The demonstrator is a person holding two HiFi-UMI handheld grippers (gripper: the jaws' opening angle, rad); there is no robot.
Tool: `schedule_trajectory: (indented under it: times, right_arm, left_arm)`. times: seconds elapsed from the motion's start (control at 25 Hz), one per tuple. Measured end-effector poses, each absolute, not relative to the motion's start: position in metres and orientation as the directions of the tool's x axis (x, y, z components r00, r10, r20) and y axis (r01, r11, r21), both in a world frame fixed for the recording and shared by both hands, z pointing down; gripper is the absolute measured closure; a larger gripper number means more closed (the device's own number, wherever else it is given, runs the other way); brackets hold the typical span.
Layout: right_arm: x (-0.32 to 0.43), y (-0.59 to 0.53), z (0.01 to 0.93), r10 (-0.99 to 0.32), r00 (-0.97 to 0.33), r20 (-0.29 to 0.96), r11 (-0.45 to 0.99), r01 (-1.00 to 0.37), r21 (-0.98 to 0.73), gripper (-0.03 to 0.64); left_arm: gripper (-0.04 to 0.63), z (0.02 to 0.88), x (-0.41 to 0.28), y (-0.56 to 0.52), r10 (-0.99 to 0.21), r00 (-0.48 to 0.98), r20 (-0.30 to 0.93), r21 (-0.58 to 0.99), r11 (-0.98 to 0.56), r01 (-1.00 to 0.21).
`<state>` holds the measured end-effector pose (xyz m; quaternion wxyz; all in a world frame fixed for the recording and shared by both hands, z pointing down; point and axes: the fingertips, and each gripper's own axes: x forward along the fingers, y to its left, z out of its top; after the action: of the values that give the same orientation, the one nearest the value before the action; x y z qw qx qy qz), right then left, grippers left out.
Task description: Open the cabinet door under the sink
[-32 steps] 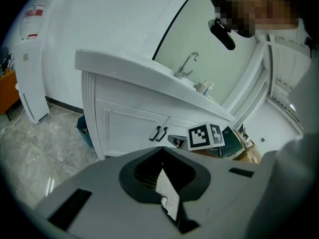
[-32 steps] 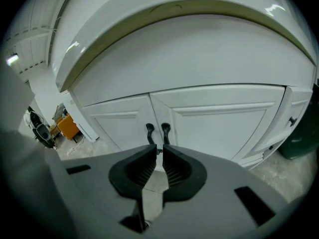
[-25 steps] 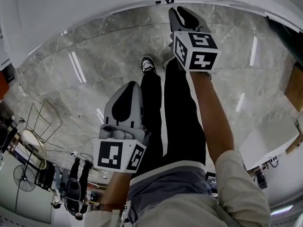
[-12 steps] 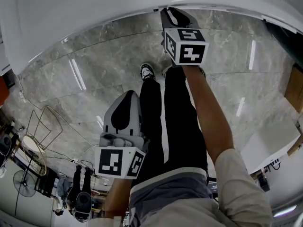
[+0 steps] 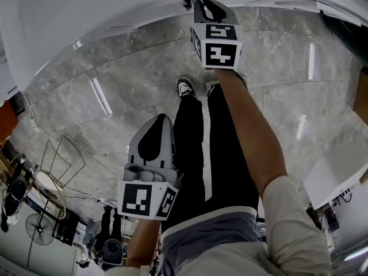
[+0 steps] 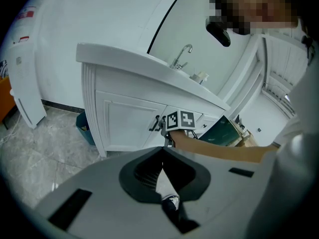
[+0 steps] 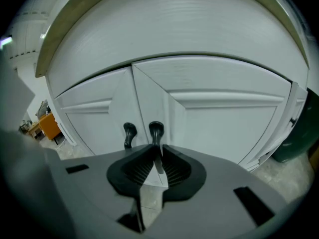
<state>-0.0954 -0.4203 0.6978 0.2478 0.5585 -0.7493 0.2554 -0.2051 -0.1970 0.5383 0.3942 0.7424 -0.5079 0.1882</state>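
The left gripper (image 6: 162,157) hangs back from the sink cabinet (image 6: 124,126), jaws pressed together on nothing. At the cabinet front, the right gripper (image 7: 156,152) pinches the black handle (image 7: 155,132) of the cabinet door (image 7: 224,118), just beside the neighbouring door's handle (image 7: 129,134).

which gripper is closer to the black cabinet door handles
Right. The right gripper is at the right-hand door handle, jaws closed on its lower end. The left gripper hangs beside the person's leg, well away from the cabinet.
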Motion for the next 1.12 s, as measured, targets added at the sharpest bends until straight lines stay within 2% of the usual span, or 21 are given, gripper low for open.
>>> schedule_trajectory:
  times: [0.32,1.12]
  right_arm:
    - [-0.093,-0.416,0.698,-0.725,-0.265,0.635,0.262,-0.960,-0.102,0.558]
    - [-0.083,-0.366,0.696,-0.675,-0.365,0.641,0.414,-0.907,-0.082,0.560]
  left_arm:
    - [0.597,0.539,-0.206,-0.184,-0.629,0.374,0.682,0.366,-0.149,-0.918]
    - [0.597,0.533,-0.191,-0.177,-0.618,0.350,0.704,0.335,-0.146,-0.931]
